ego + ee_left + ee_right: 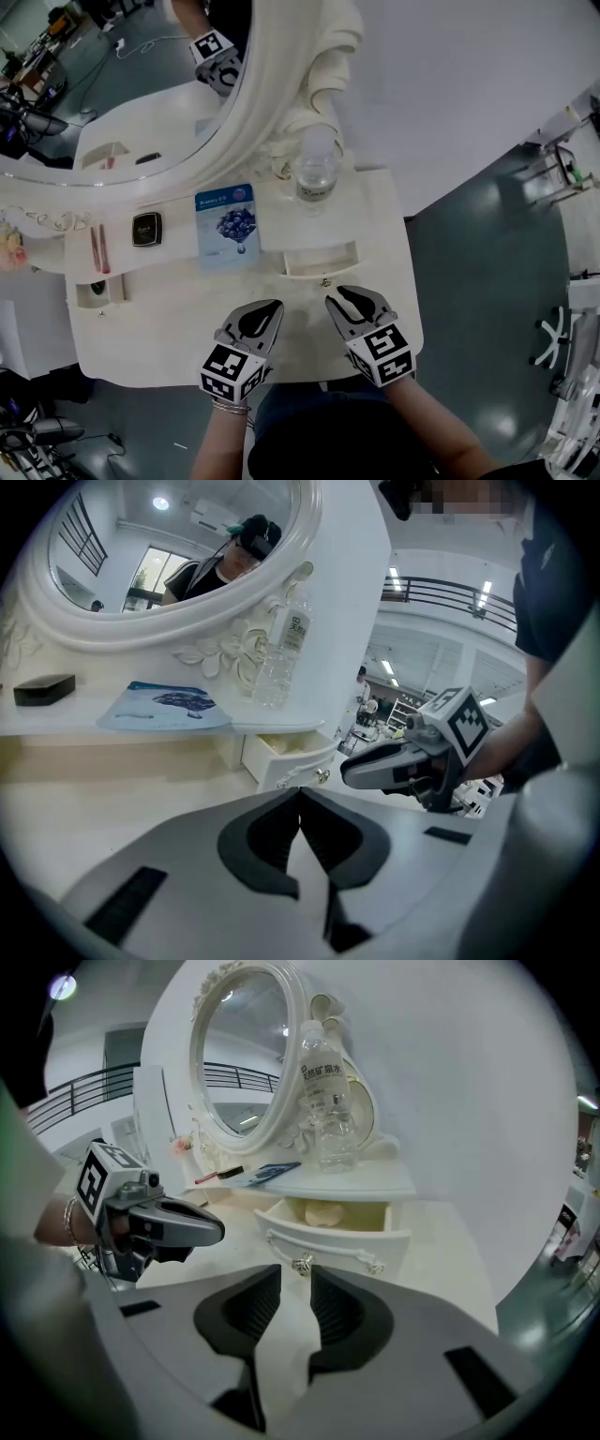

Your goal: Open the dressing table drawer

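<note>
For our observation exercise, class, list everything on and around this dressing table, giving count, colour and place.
dressing table: one, white, under everything
mirror: one, oval, white carved frame, at table's back
drawer: one, white, pulled open, below shelf
knob: one, metallic, on drawer front
pale item: one, beige, inside drawer, unidentifiable
bottle: one, clear, on shelf above drawer
packet: one, blue, left of bottle
case: one, black, left of packet
slim stick: at least one, pink, left of case
left gripper: one, grey, fingers shut, empty
right gripper: one, grey, fingers apart, facing knob, not gripping
</note>
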The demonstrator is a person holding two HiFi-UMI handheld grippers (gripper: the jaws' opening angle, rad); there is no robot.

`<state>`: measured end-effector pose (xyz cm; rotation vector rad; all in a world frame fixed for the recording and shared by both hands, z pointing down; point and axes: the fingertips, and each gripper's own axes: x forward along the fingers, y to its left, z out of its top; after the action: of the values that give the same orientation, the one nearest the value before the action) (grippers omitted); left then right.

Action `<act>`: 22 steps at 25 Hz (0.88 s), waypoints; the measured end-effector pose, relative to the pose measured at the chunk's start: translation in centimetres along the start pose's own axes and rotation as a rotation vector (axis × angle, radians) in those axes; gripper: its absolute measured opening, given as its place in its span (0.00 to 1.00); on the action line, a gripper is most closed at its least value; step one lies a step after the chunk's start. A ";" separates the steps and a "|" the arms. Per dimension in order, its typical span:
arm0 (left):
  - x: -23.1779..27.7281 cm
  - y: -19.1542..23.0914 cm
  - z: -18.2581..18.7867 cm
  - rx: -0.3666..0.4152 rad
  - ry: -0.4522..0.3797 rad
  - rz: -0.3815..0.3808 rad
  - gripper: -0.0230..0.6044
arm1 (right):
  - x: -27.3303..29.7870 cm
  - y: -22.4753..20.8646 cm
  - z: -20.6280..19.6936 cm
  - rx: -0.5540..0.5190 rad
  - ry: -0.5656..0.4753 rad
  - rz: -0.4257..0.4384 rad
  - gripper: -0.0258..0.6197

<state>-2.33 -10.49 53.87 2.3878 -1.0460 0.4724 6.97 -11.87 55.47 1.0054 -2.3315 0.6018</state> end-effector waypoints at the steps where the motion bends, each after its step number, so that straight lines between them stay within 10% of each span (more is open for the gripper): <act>1: -0.1 -0.1 0.1 0.000 -0.002 0.001 0.06 | -0.2 0.0 0.1 -0.002 -0.004 0.000 0.22; 22: -2.6 -0.1 3.4 0.019 -0.066 0.036 0.06 | -3.3 0.8 4.5 -0.006 -0.120 0.045 0.09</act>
<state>-3.55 -10.87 49.78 2.4195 -1.1200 0.4202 7.04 -12.25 49.89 1.0135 -2.4649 0.5658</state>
